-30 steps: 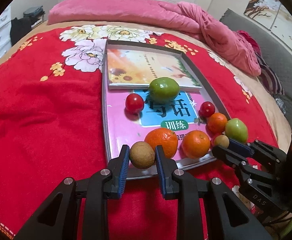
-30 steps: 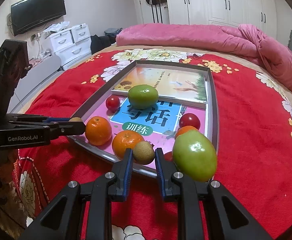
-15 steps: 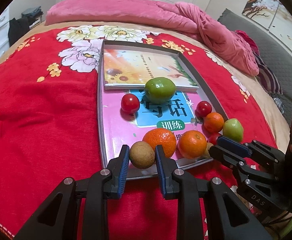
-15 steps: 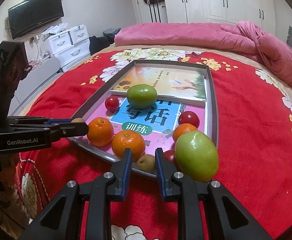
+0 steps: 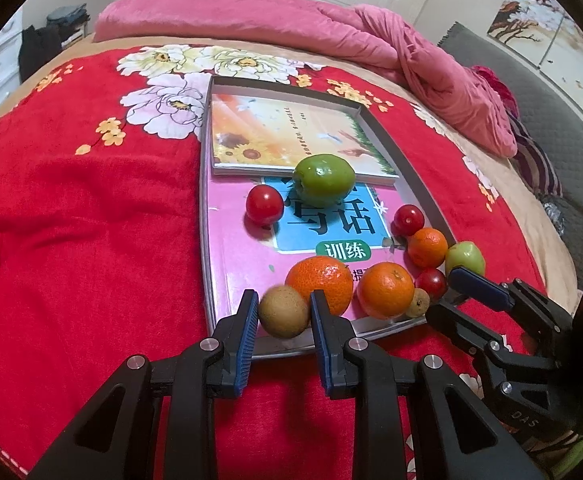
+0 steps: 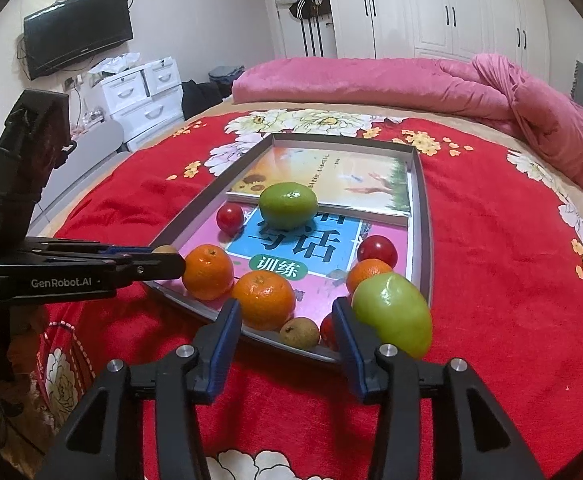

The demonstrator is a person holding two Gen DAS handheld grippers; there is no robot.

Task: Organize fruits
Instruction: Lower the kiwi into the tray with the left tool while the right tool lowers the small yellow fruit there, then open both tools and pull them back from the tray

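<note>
Two tongs work here: our left tongs [image 5: 284,312] grip a brown fruit [image 5: 284,311] over the tray [image 5: 405,164] edge, our right tongs [image 6: 287,318] have just been opening, their small brown fruit [image 6: 299,333] lies released between them, so we judge withdrawing comes next.

I see a plush red blanket [image 5: 71,240], a glossy book [image 5: 243,240], and a matt-skinned brown fruit [image 5: 284,312].
</note>
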